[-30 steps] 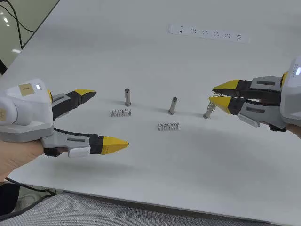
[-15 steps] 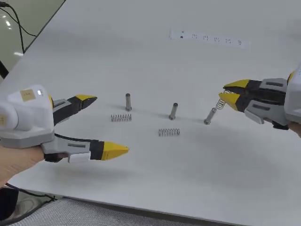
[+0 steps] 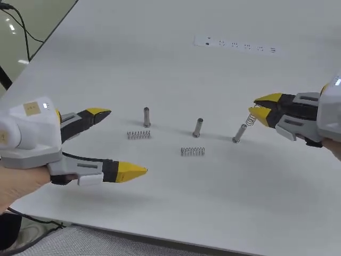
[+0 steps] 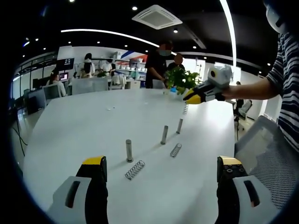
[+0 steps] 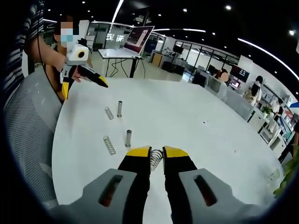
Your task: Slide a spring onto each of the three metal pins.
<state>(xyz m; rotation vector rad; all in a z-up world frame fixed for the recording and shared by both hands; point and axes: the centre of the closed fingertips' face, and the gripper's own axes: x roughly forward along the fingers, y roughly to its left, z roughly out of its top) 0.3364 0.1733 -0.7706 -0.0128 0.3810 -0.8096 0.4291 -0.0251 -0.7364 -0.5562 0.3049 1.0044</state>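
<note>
- the right claw (image 3: 258,106) is pinched shut on the upper end of the held spring (image 3: 251,118); in the right gripper view the coils sit between its two yellow tips
- the held spring slants down and away from those tips, and its lower end meets the top of the first pin (image 3: 238,133), the pin closest to the right claw; whether a coil has gone over the pin's top is too small to tell
- the left claw (image 3: 114,142) is spread wide and grips nothing, hovering over the counter (image 3: 176,213)
- between the two claws stands the middle pin (image 3: 198,127), with the last pin (image 3: 146,116) just ahead of the left claw's upper tip; both are bare
- one loose spring (image 3: 192,152) lies flat near the middle pin, and another loose spring (image 3: 139,135) lies close beside the last pin, within easy reach of the left claw
- the step in hand looks like the first of three: threading the held spring onto the first pin
- the next move calls for lining the spring's axis up with the pin, which looks tilted from here, then easing the spring down before the tips let go; released early, the spring could tip off sideways
</note>
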